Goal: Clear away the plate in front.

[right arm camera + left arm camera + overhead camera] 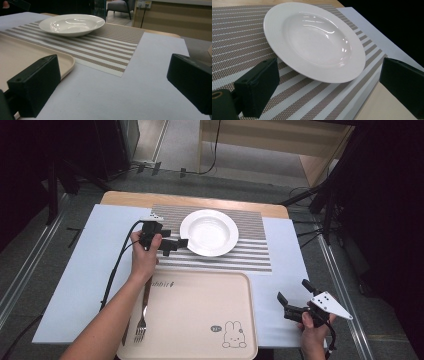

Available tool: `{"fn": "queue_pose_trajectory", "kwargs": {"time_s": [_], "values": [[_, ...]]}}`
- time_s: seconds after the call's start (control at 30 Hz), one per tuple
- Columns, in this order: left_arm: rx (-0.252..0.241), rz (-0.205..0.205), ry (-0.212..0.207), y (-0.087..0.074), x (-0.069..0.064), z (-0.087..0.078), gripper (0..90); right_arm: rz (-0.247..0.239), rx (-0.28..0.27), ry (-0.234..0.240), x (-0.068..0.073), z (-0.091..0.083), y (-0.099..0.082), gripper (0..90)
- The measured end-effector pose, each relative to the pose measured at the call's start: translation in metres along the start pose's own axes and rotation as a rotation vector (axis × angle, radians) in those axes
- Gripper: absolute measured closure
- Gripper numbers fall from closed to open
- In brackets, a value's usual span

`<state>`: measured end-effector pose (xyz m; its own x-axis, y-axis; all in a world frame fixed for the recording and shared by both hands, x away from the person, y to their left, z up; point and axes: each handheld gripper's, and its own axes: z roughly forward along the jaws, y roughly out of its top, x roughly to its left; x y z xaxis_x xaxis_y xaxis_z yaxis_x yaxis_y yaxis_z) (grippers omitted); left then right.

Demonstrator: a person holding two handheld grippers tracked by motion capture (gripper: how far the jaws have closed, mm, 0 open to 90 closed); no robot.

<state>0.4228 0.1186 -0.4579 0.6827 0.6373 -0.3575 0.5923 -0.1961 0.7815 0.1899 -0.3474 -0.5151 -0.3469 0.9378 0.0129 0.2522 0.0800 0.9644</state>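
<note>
A white deep plate (209, 232) (314, 40) (72, 24) rests on a brown-and-white striped placemat (250, 251) (242, 32) (112, 47). My left gripper (175, 243) (329, 87) hovers open just left of the plate's near rim, its jaws wide apart with nothing between them. My right gripper (292, 297) (112, 87) is open over the white sheet at the front right, apart from everything. A beige tray (200, 320) (22, 57) with a rabbit drawing lies at the front; a fork (142, 320) lies on its left side, partly under the left forearm.
A white sheet (75, 270) (140, 82) covers most of the wooden table (125, 197). A cable (117, 265) trails from the left gripper across the sheet. Dark stands and cables surround the table on the floor.
</note>
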Motion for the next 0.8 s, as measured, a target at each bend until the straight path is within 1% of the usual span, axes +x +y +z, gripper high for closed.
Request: {"fn": "queue_pose_trajectory", "kwargs": {"time_s": [0.2, 0.33, 0.47, 0.53, 0.63, 0.67, 0.8], "values": [[0.011, -0.008, 0.006, 0.007, 0.003, 0.01, 2.1, 0.002, 0.0, 0.002, 0.0, 0.0, 0.0, 0.0], [0.025, -0.009, 0.019, 0.011, 0.006, 0.017, 2.2, -0.001, 0.0, 0.006, 0.0, 0.0, 0.0, 0.0], [0.016, -0.036, 0.018, 0.016, 0.01, 0.024, 2.2, -0.001, 0.001, 0.007, 0.0, 0.0, 0.0, 0.0], [0.02, -0.046, 0.023, 0.018, 0.012, 0.028, 2.3, -0.001, 0.0, 0.008, 0.0, 0.0, 0.0, 0.0], [0.03, -0.056, 0.064, 0.021, 0.013, 0.035, 12.2, -0.002, 0.0, 0.008, 0.0, 0.0, 0.0, 0.0], [0.033, -0.056, 0.066, 0.021, 0.014, 0.036, 12.4, -0.001, -0.001, 0.009, 0.0, 0.0, 0.0, 0.0], [0.029, -0.078, 0.075, 0.02, 0.018, 0.04, 12.5, -0.002, -0.002, 0.009, 0.0, 0.0, 0.0, 0.0]]}}
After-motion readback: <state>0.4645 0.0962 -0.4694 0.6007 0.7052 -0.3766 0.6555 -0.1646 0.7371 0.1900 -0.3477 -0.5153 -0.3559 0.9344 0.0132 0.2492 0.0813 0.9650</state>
